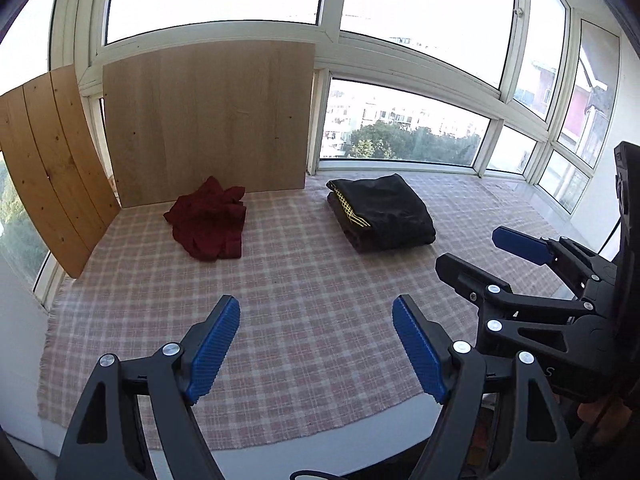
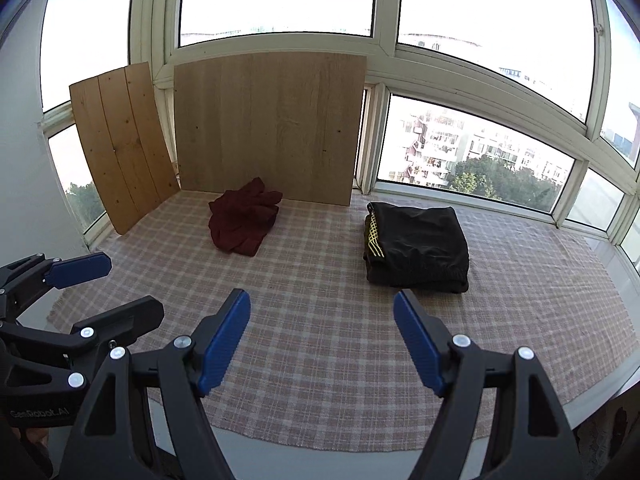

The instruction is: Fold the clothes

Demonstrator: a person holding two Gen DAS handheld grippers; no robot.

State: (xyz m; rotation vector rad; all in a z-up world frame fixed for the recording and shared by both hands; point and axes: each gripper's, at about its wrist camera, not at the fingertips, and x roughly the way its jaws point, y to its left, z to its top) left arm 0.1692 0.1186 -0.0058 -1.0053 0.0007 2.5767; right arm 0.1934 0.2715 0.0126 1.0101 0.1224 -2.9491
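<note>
- A pink-and-white checked cloth [image 1: 280,320] covers the whole work surface, running back to the windows [image 1: 404,120].
- Two wooden boards lean upright at the far edge: a pale board [image 1: 208,120] against the window frame, and a darker planked board [image 1: 52,160] angled at the far left corner.
- And there's the folded black garment [image 1: 384,212], yellow patterned trim showing on its left edge, lying flat on the cloth at far right, just in front of the window sill.
- Over to the left, well apart from it, the dark red garment [image 1: 208,220] sits in a crumpled heap, close to the foot of the pale board.
- Left gripper [image 1: 316,344] hovers over the near part of the cloth, blue pads spread wide, nothing between them.
- Right gripper [image 2: 322,340] hangs alongside it on the right, pads just as wide apart, likewise gripping nothing; its nearer finger [image 1: 472,280] pokes into the left wrist view.
- Both garments lie well ahead of both grippers, untouched.
</note>
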